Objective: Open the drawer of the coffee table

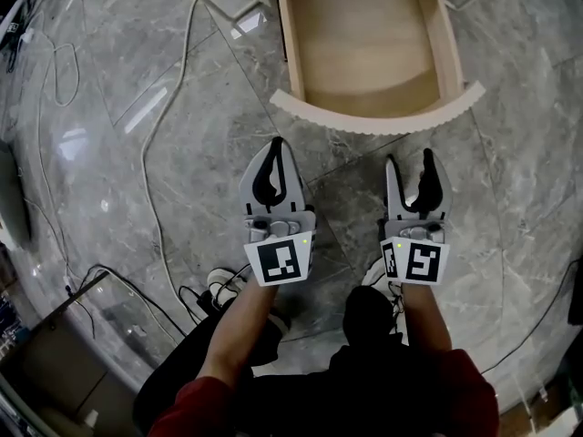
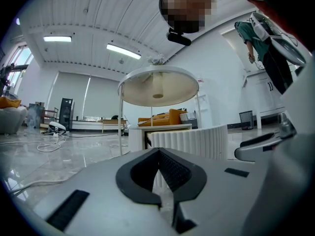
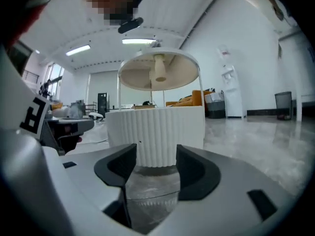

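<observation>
The coffee table's drawer (image 1: pixel 364 53) stands pulled out toward me, its wooden inside bare, behind a white fluted curved front (image 1: pixel 375 121). The round table top (image 2: pixel 157 86) rises above it on thin legs. My left gripper (image 1: pixel 276 144) hovers over the floor short of the drawer front's left end, shut with nothing in it; its tips meet in the left gripper view (image 2: pixel 158 150). My right gripper (image 1: pixel 410 159) hangs short of the front's right part, rolled on its side and open. In the right gripper view (image 3: pixel 156 154) the fluted front (image 3: pixel 155 132) stands beyond the gap, apart from the jaws.
Grey marble floor lies all around. Cables (image 1: pixel 153 153) trail along the left, ending at a plug strip (image 1: pixel 214 289) by my feet. A dark glass-topped piece of furniture (image 1: pixel 82 335) sits at the bottom left. An orange sofa (image 2: pixel 170 117) is far behind the table.
</observation>
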A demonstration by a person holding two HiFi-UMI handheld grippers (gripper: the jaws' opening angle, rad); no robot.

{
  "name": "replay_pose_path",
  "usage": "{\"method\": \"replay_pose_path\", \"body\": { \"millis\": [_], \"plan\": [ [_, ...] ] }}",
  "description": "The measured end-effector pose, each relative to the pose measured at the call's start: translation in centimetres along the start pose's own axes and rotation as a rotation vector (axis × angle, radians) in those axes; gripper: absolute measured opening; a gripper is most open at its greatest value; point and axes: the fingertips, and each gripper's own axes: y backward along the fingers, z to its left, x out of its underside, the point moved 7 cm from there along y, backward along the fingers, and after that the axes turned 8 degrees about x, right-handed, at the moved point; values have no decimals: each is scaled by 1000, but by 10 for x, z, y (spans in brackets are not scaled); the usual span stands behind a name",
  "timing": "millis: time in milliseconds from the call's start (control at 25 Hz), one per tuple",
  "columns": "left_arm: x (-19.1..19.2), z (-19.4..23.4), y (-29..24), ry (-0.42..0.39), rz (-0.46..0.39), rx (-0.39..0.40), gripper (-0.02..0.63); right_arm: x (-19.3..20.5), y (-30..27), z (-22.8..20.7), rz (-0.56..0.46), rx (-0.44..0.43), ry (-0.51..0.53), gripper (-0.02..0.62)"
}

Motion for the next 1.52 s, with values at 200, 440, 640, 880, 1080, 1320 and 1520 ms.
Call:
{"method": "replay_pose_path", "body": {
  "millis": [200,440,640,880,1080,1320,1520],
  "plan": [
    [0,-2,-1,-4,-4,5,14,1,2,3,6,15,35,249],
    [0,-7,-4,-23,-6,14,14,2,-1,0,11,4,-6,56],
    [-3,-13,-5,-30,-14,41,14,0,-1,3,6,-3,4,25],
    [-24,-11,-9,-49,-5,85,14,-20,-2,5,-7,-12,51,22],
    [-126,5,-13,-131,-31,234,14,-110,3,21,-16,-61,125,22],
    [-301,40,-10,-134,1,263,14,-292,41,36,8,-65,127,21],
    [-464,54,6,-154,4,298,14,-470,64,29,-6,-21,72,21]
  ]
}}
